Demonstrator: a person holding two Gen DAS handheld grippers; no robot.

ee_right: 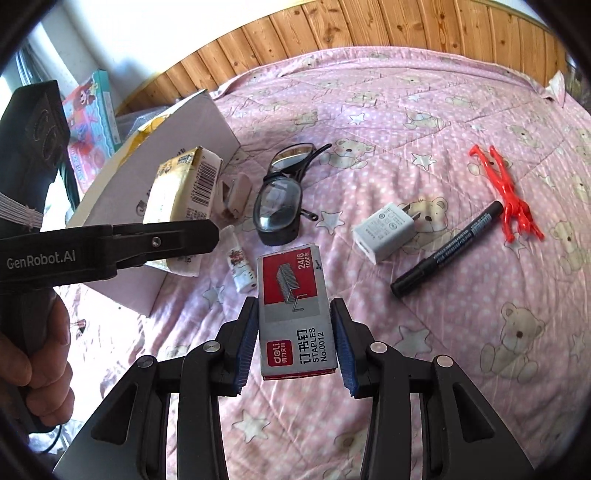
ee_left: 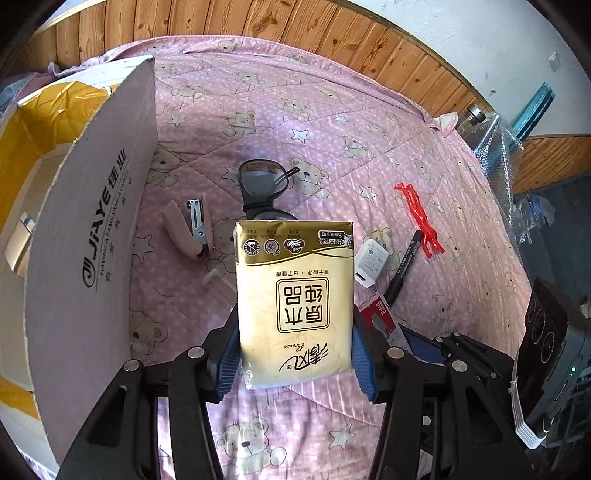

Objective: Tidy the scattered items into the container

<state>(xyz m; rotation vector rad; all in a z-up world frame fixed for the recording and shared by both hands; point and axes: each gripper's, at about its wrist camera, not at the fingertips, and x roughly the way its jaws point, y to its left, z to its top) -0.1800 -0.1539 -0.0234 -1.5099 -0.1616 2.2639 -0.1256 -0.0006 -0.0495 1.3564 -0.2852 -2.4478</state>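
My left gripper [ee_left: 295, 332] is shut on a gold tissue pack [ee_left: 293, 295] and holds it above the pink bedspread, right of the cardboard box [ee_left: 92, 240]. The right wrist view shows the same tissue pack [ee_right: 184, 192] against the cardboard box [ee_right: 207, 122]. My right gripper [ee_right: 294, 310] is shut on a red and grey staples box [ee_right: 295, 314] low over the bed. Loose on the quilt lie glasses [ee_right: 280, 206], a pink stapler [ee_right: 236, 195], a small white tube [ee_right: 240, 269], a white charger [ee_right: 384, 229], a black marker [ee_right: 450, 243] and a red plastic figure [ee_right: 506, 192].
The box's tall flap [ee_left: 110, 166] stands between its yellow interior [ee_left: 37, 122] and the bed. A wooden wall [ee_left: 258, 26] runs behind the bed. Bubble wrap [ee_left: 498, 155] lies off the right edge. A person's hand [ee_right: 37, 350] grips the left gripper's handle.
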